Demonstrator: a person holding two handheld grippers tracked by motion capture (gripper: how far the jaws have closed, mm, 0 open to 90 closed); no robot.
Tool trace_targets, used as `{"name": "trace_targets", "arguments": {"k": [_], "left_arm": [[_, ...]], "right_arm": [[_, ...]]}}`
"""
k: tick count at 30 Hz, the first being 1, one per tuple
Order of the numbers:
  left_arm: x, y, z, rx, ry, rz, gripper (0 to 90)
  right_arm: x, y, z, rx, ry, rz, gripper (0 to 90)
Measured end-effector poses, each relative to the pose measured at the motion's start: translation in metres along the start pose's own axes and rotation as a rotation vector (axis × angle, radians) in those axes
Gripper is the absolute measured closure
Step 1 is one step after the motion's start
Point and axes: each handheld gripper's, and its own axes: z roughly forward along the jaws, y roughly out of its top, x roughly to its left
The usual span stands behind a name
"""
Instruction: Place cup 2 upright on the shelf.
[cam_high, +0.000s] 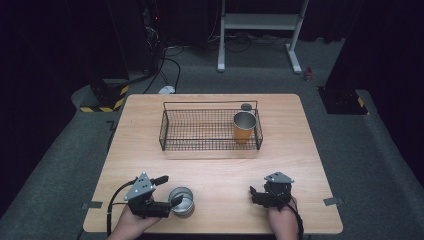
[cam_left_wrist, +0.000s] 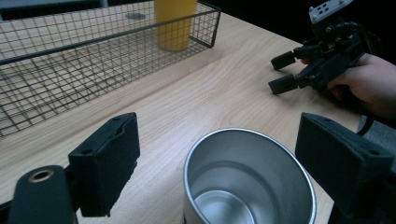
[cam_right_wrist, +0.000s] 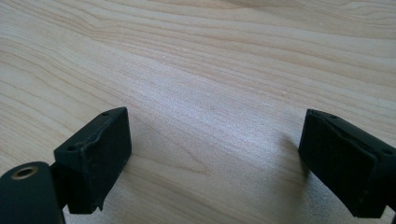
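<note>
Nearest, at the front left of the wooden surface (cam_high: 215, 165): left gripper (cam_high: 167, 189), jaws apart around a steel cup (cam_high: 181, 200), standing upright and open-topped, pads clear of its wall on both sides. Farther back, centre: black wire basket (cam_high: 210, 129) holding a yellow tumbler (cam_high: 244, 127) upright at its right end. Front right: right gripper (cam_high: 256, 194), jaws wide apart over bare wood, holding nothing.

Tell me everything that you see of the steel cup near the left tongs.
The steel cup is a round, shiny metal vessel with a thin rim, upright and empty; its bare bottom shows inside. It stands on the wooden table near the front edge. The left tongs are open around it, with gaps between pads and wall.
</note>
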Motion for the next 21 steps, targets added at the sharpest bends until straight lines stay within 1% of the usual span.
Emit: {"name": "trace_targets", "arguments": {"k": [2, 5, 7, 9, 11, 13, 15, 16, 19, 21], "left_arm": [[-0.003, -0.001, 0.002, 0.010, -0.031, 0.009, 10.2], [-0.009, -0.002, 0.005, 0.020, -0.027, 0.044, 9.1], [-0.011, -0.003, 0.006, 0.027, -0.015, 0.063, 6.3], [-0.013, -0.004, 0.009, 0.035, -0.022, 0.063, 2.1], [-0.014, -0.006, 0.011, 0.048, -0.030, 0.066, 1.2], [-0.015, -0.008, 0.013, 0.064, -0.022, 0.079, 0.7], [-0.016, -0.009, 0.016, 0.079, -0.001, 0.093, 0.7], [-0.016, -0.011, 0.017, 0.087, -0.007, 0.093, 0.7], [-0.015, -0.016, 0.022, 0.117, 0.001, 0.105, 0.7], [-0.016, -0.018, 0.025, 0.124, -0.005, 0.109, 0.7]], "right_arm": [[0.000, 0.000, 0.000, 0.000, 0.000, 0.000, 9.3], [0.000, 0.000, 0.000, 0.000, 0.000, 0.000, 9.3], [0.000, 0.000, 0.000, 0.000, 0.000, 0.000, 9.3], [0.000, 0.000, 0.000, 0.000, 0.000, 0.000, 9.3], [0.000, 0.000, 0.000, 0.000, 0.000, 0.000, 9.3], [0.000, 0.000, 0.000, 0.000, 0.000, 0.000, 9.3], [0.000, 0.000, 0.000, 0.000, 0.000, 0.000, 9.3], [0.000, 0.000, 0.000, 0.000, 0.000, 0.000, 9.3], [0.000, 0.000, 0.000, 0.000, 0.000, 0.000, 9.3], [0.000, 0.000, 0.000, 0.000, 0.000, 0.000, 9.3]]}}
